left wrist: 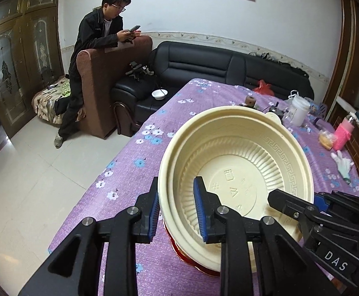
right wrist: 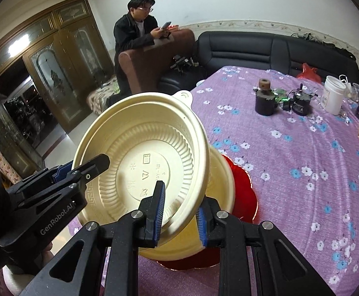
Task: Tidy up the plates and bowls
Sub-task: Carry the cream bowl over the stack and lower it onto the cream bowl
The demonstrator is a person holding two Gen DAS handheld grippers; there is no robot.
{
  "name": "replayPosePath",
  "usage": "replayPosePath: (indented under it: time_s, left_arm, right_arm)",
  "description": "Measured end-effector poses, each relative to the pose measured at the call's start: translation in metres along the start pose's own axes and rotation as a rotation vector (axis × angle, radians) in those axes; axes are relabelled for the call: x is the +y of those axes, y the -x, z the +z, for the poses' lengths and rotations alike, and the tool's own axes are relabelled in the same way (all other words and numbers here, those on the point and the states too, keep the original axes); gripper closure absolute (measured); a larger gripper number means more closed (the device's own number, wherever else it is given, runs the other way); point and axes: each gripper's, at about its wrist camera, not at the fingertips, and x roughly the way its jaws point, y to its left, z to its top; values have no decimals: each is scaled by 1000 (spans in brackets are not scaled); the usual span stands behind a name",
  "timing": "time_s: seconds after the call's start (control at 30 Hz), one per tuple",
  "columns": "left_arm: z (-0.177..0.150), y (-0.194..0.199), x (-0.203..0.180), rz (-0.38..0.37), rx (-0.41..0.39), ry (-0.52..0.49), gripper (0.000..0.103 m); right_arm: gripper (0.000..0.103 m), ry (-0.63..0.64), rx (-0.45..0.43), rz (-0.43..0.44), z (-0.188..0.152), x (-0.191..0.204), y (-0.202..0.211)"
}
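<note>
A cream plastic bowl [left wrist: 241, 162] is held tilted above a second cream bowl [right wrist: 222, 182], which rests on a red plate [right wrist: 243, 192] on the purple flowered tablecloth. My left gripper [left wrist: 178, 209] straddles the upper bowl's near-left rim, one blue pad inside and one outside. My right gripper [right wrist: 180, 214] straddles its rim on the other side in the same way. Each gripper shows in the other's view: the right one in the left wrist view [left wrist: 300, 204], the left one in the right wrist view [right wrist: 80, 170]. Whether the pads press the rim or leave a gap is unclear.
On the far table stand a dark jar with a cork [right wrist: 264, 98], a small black device [right wrist: 301, 101], a white tub [right wrist: 333, 93], a pink bottle [left wrist: 343, 133] and a white glove [left wrist: 343, 165]. A man [left wrist: 93, 56] leans on a brown armchair. A black sofa [left wrist: 228, 66] holds a white bowl [left wrist: 159, 94].
</note>
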Motion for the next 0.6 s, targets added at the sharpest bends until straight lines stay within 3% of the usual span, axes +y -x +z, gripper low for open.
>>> replayPosePath:
  time_s: [0.2,0.33,0.4,0.47,0.6]
  left_arm:
    - [-1,-4,-5,26,-17,-26,75]
    - [-4,2,-5,21,-31,-8,57]
    - [-5,8,-3,25,-51,1,53]
    - [-5,11,0,26,-61,10,48]
    - [-7,15,6,12,-56,32,48]
  right_arm:
    - [76,26,8,-43,-6,2,-10]
    - [76,52,-13,-76,-8,7,-7]
    - [71,57,-26,-85,-8,8,-5]
    - [50,53,-38,-81,-8,7,-3]
    - [36,39,-58,-79,-9,5,-1]
